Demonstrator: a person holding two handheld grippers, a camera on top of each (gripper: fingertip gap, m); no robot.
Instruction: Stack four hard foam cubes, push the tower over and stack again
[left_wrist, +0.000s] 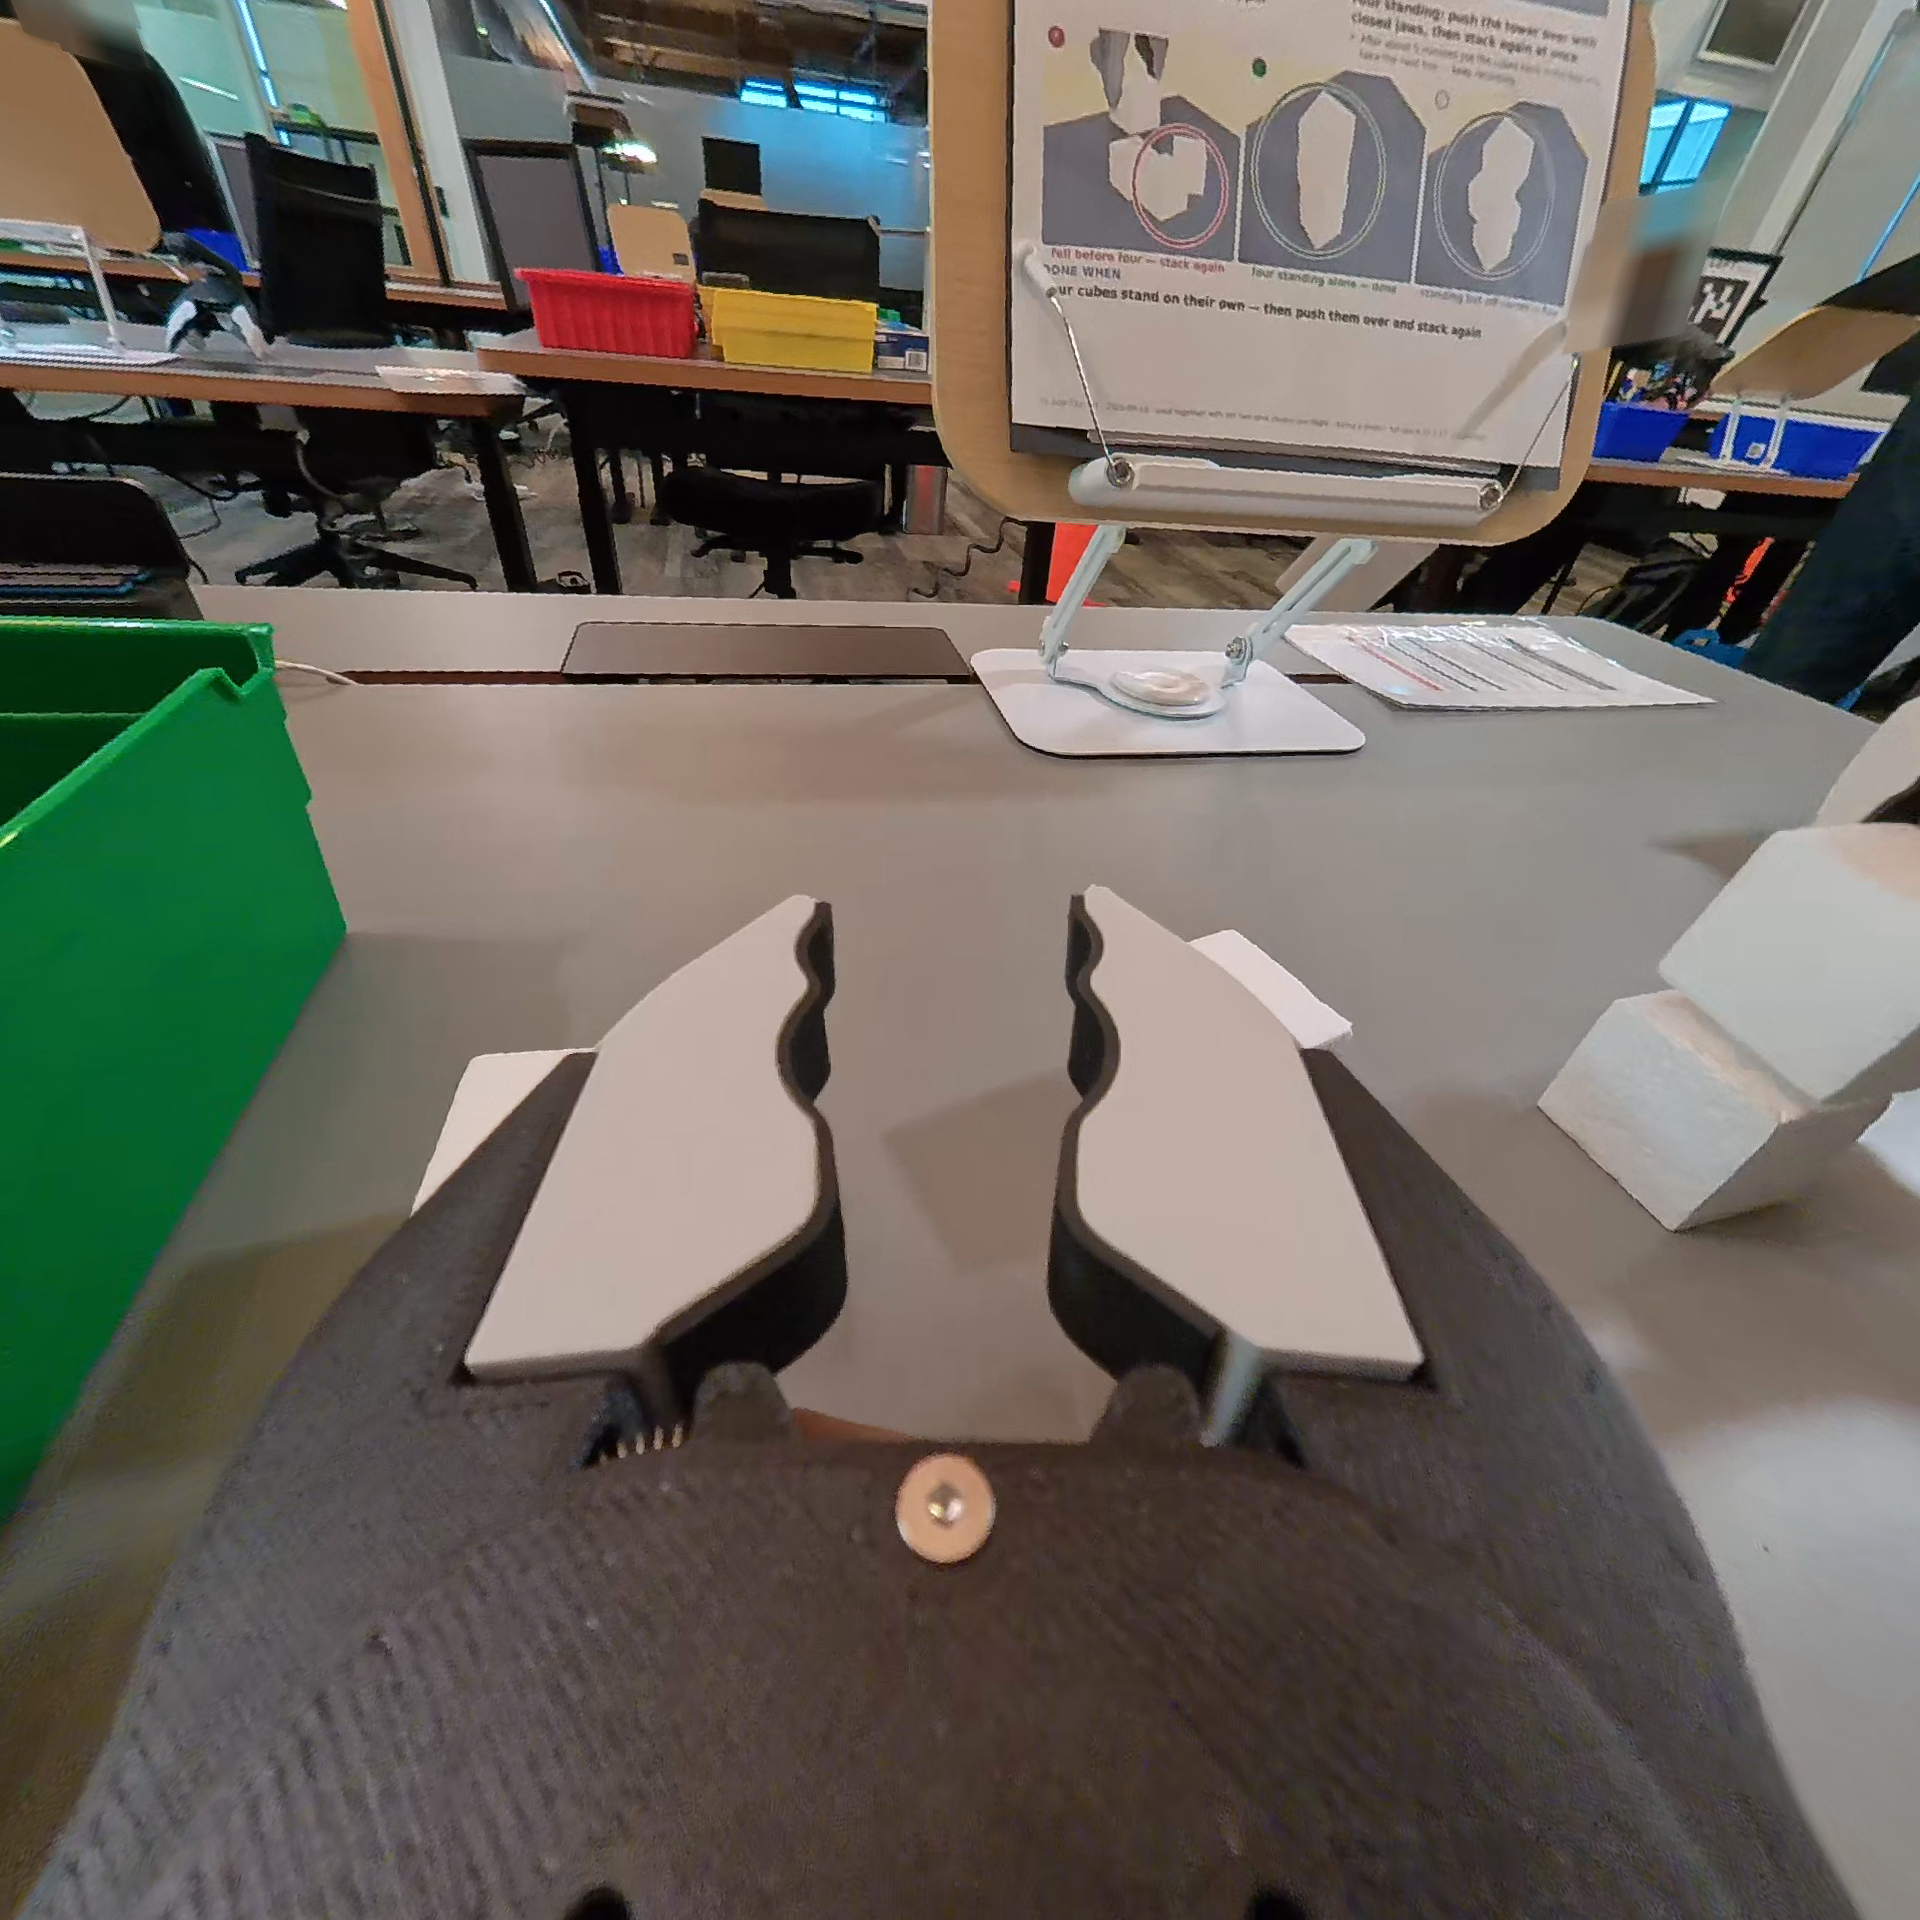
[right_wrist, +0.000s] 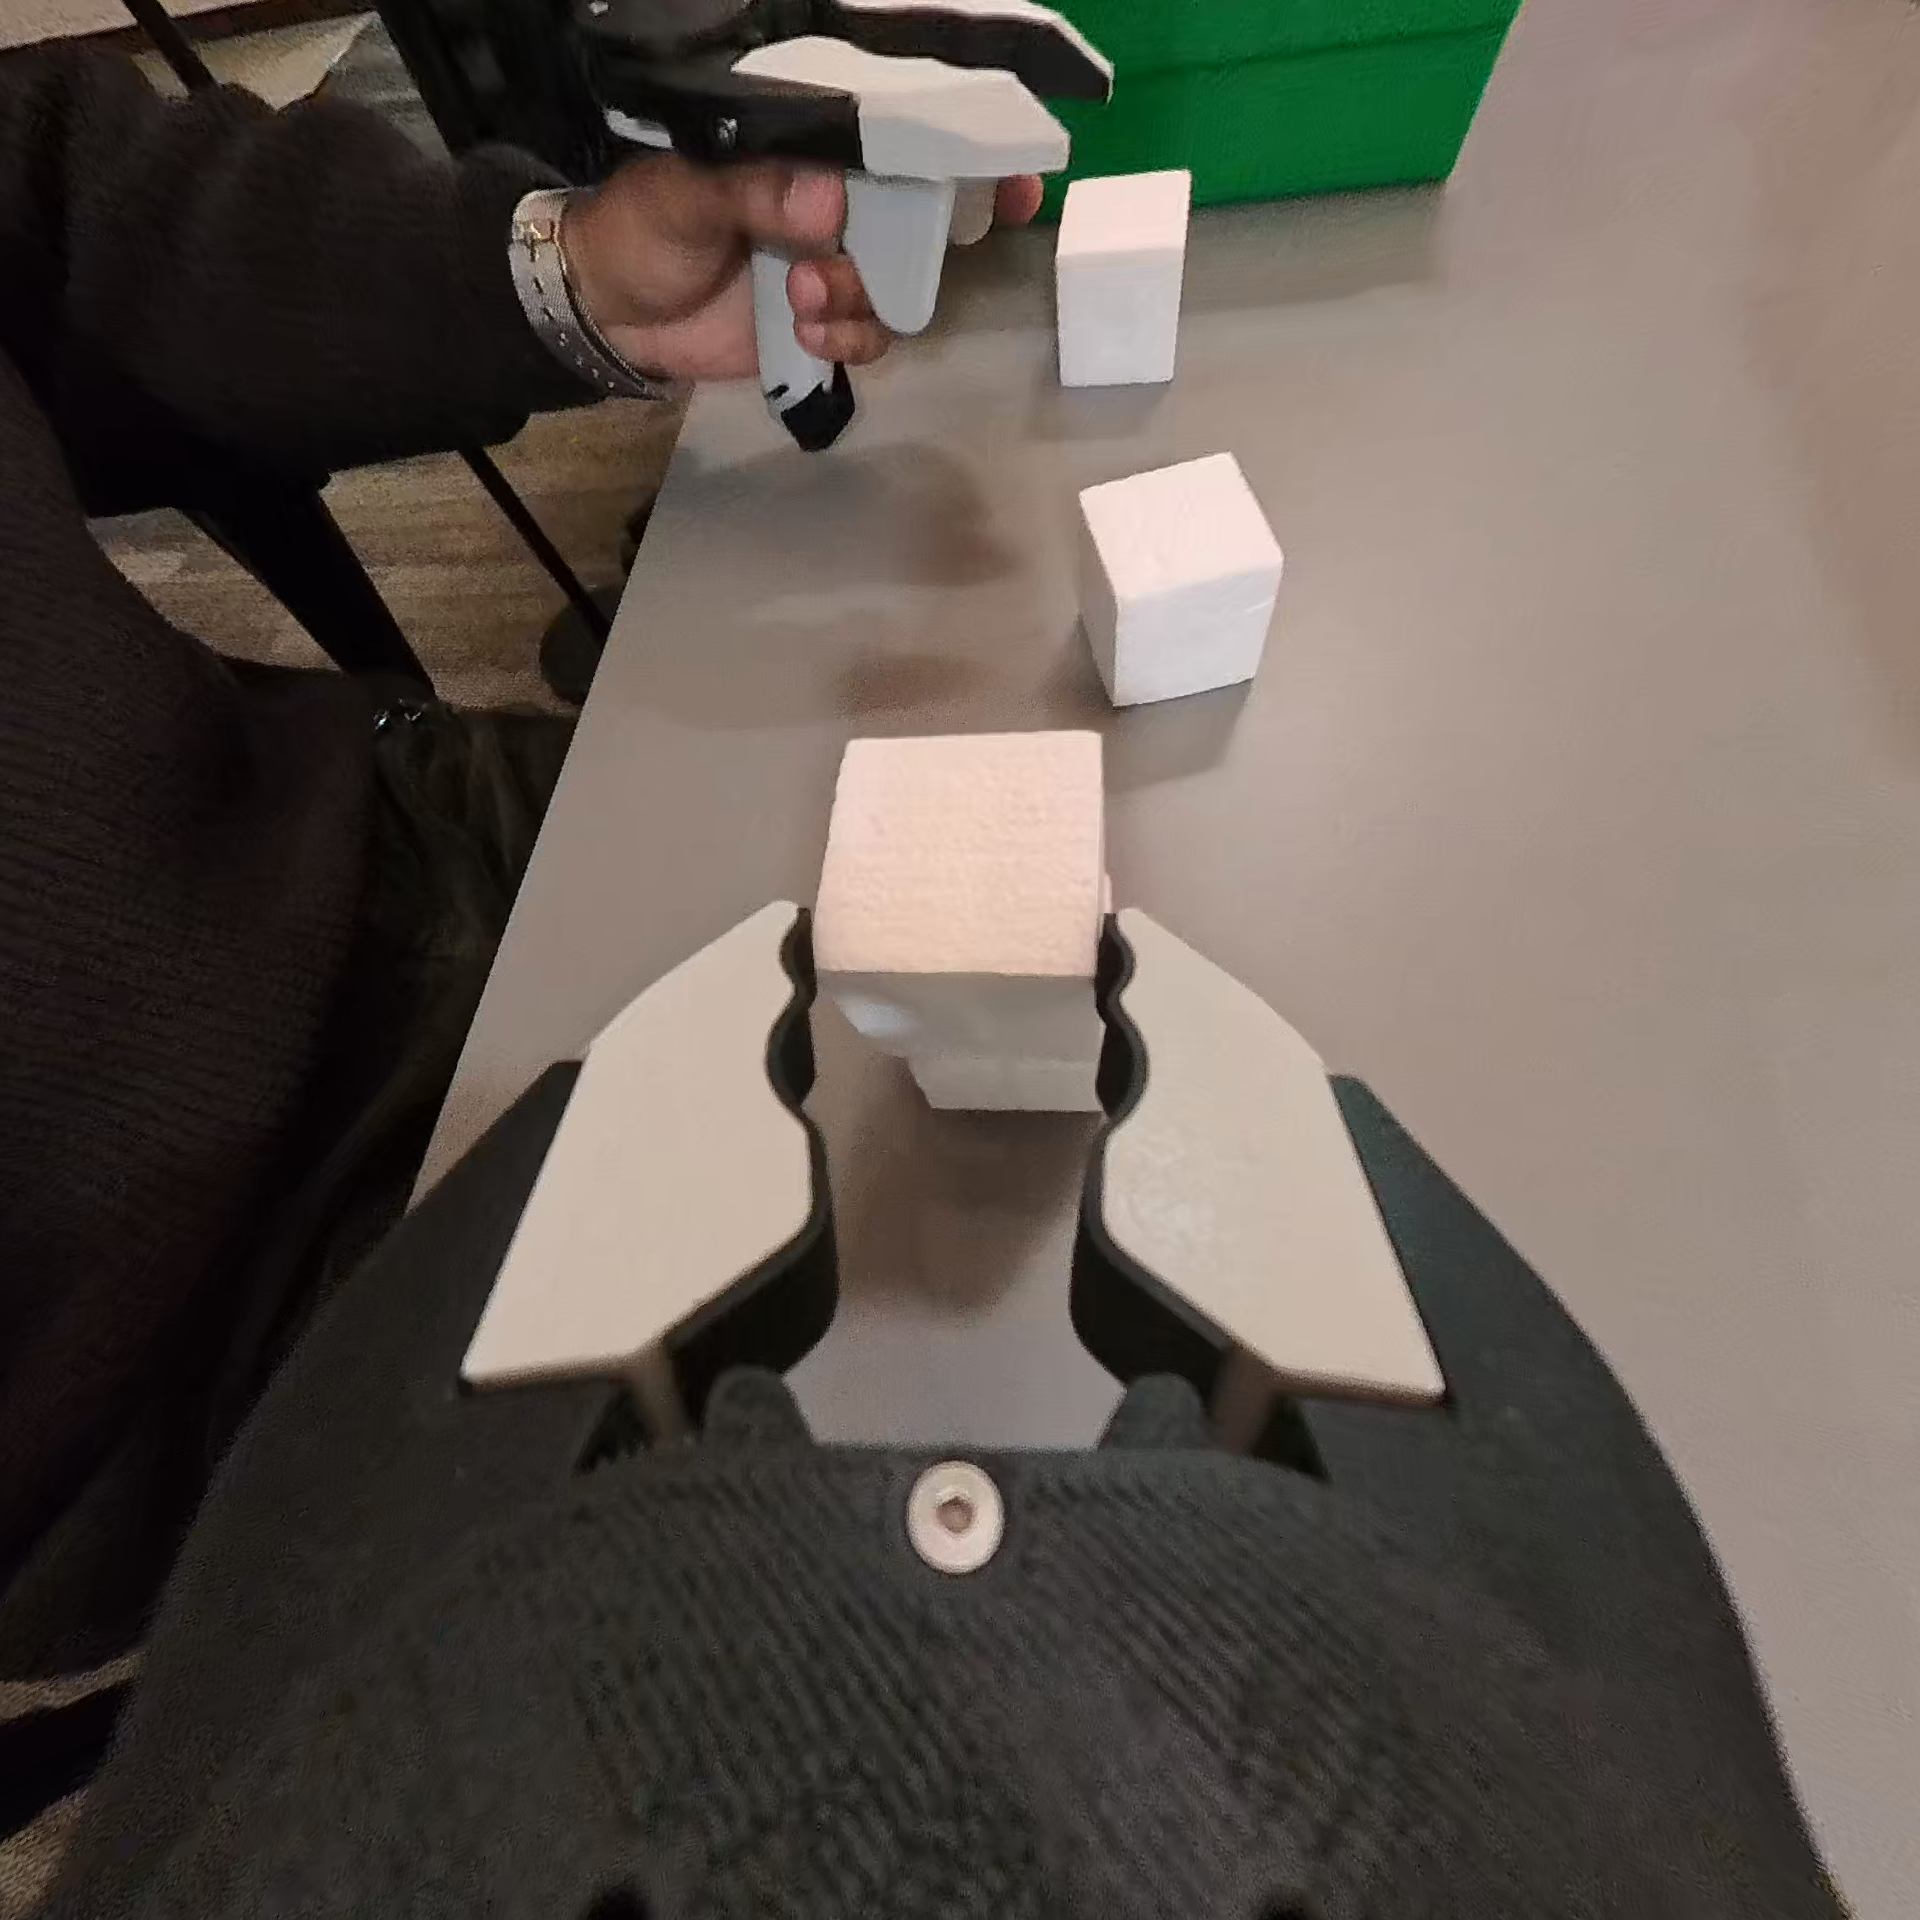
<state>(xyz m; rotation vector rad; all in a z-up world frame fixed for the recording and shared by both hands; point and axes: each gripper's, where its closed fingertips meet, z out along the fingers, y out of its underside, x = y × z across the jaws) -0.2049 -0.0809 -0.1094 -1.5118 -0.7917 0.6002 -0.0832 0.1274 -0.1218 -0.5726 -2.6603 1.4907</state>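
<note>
Four white foam cubes lie on the grey table (right_wrist: 1558, 831). My right gripper (right_wrist: 954, 930) is shut on one cube (right_wrist: 961, 852) and holds it tilted on top of a second cube (right_wrist: 1013, 1086). This pair also shows at the right of the left wrist view, upper cube (left_wrist: 1808, 956) on lower cube (left_wrist: 1683, 1112). Two more cubes stand apart farther on, one nearer (right_wrist: 1179, 582) and one farther (right_wrist: 1122, 275). My left gripper (left_wrist: 948, 914) is open and empty above the table. Those two cubes peek out beneath its fingers, one to the left (left_wrist: 499, 1101) and one to the right (left_wrist: 1268, 987).
A green bin (left_wrist: 156, 935) stands on the table's left side and shows at the top of the right wrist view (right_wrist: 1247, 94). A document stand (left_wrist: 1278, 260) with a printed sheet stands at the back. A person's hand (right_wrist: 686, 281) holds the left gripper near the table's edge. Some 25 cm of space lies between my two pairs of fingers.
</note>
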